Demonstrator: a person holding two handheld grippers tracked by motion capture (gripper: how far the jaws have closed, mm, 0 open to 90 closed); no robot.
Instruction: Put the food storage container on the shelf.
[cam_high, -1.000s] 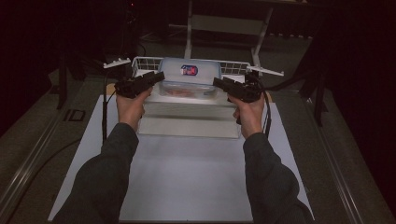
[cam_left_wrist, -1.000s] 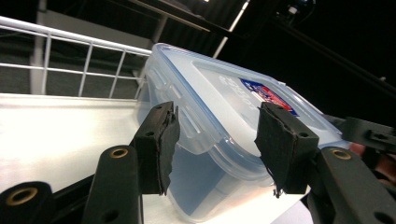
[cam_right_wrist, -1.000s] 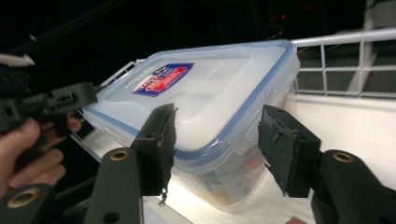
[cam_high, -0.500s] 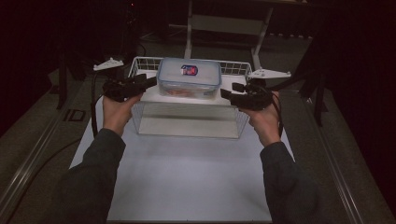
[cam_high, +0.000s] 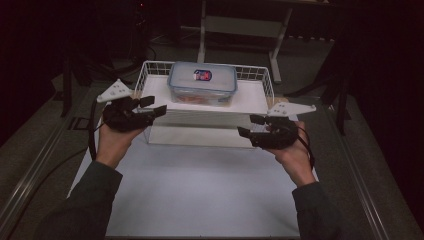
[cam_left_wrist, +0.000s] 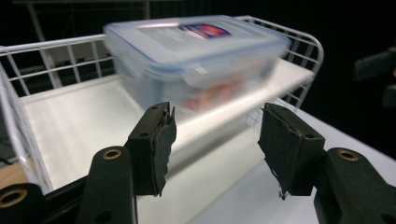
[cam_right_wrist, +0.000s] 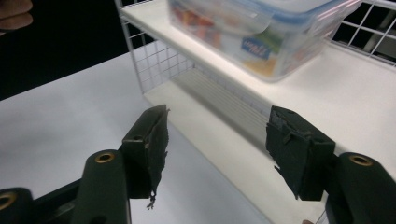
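Both claws have drawn back from the box since a second ago: then they flanked it on the shelf, now they hang well apart from it over the bench, nearer the person. That reads as a release just finished, with the placing likely done.

Largest first. The bench runs from the middle of the high view down to 6 o'clock, covered in white. At 12 o'clock on it stands the wire rack, its white shelf raised above the bench top. The box sits flat on that shelf, lid on, toward the back and roughly centred, with a red-and-blue label on top; coloured contents show through its wall, too blurred to tell.

The left claw hovers at about 9 o'clock, just beside the rack's left front corner, jaws spread and empty. The right claw hangs at about 3 o'clock, near the rack's right front, jaws likewise parted with nothing between them.
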